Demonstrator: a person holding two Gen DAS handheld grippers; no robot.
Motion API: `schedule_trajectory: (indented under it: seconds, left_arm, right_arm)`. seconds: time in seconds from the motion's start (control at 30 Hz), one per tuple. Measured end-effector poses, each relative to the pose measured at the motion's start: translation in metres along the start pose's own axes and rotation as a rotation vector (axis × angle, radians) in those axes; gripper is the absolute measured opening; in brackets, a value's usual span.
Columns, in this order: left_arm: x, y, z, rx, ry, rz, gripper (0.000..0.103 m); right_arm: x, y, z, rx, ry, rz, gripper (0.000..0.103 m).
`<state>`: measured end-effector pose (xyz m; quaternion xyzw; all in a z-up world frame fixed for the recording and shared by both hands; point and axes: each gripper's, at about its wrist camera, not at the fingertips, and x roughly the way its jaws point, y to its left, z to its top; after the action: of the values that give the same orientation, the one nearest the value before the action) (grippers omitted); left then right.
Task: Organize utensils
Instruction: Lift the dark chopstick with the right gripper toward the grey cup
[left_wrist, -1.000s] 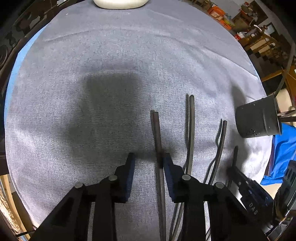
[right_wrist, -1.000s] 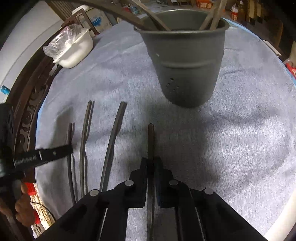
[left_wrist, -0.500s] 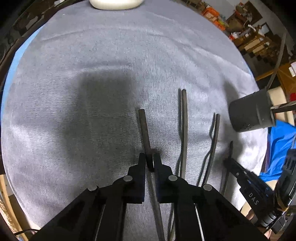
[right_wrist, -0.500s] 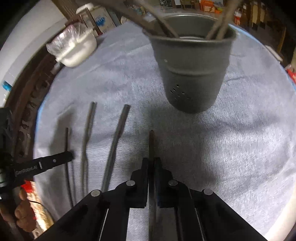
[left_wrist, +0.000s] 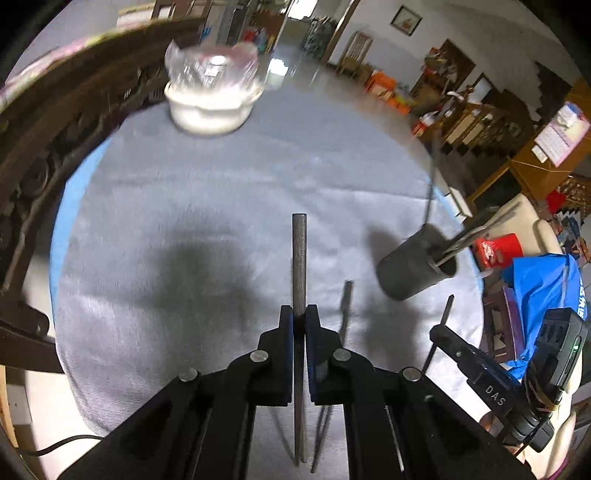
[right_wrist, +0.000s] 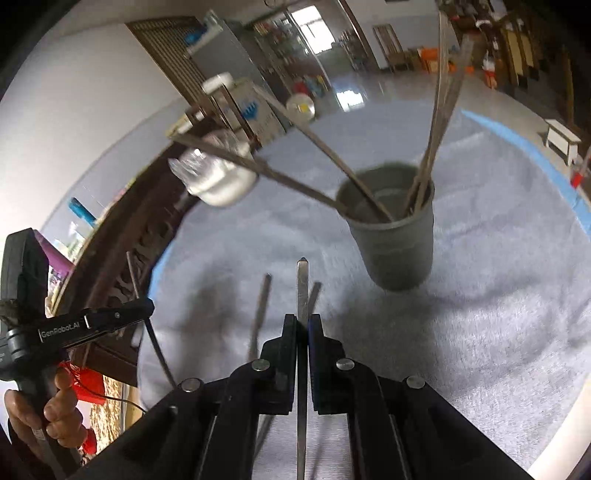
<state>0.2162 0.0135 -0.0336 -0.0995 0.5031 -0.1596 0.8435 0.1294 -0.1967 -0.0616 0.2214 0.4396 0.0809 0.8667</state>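
Observation:
My left gripper (left_wrist: 299, 312) is shut on a long dark utensil handle (left_wrist: 299, 258), held up off the grey cloth. My right gripper (right_wrist: 303, 319) is shut on a flat metal utensil handle (right_wrist: 302, 284), also lifted. The dark grey utensil cup (right_wrist: 395, 240) stands ahead and to the right of the right gripper, with several utensils leaning in it. In the left wrist view the cup (left_wrist: 413, 267) sits to the right, and the right gripper (left_wrist: 448, 334) shows below it with its utensil. Two more utensils (right_wrist: 258, 314) lie on the cloth beneath the raised one.
A white bowl (left_wrist: 208, 109) covered in plastic sits at the far side of the round table (left_wrist: 184, 184), near a dark carved chair back (left_wrist: 55, 140). A blue bag (left_wrist: 539, 291) lies off the table's right edge. A person's hand (right_wrist: 55, 410) holds the left gripper.
The left gripper closed on the dark handle, and both grippers rose off the cloth with their utensils, tilting up so the room and cup rim came into view.

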Motion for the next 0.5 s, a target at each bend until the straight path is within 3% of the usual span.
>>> schedule_trajectory:
  seconds: [0.27,0.5]
  left_arm:
    - [-0.035,-0.031,-0.002,0.075,-0.112,-0.018,0.006]
    - [-0.057,-0.058,0.004,0.127,-0.18,-0.039,0.006]
  right_arm:
    - [-0.045,0.012,0.009,-0.01,-0.169,0.049,0.007]
    - [-0.077,0.014,0.02,-0.011,-0.284,0.035,0.007]
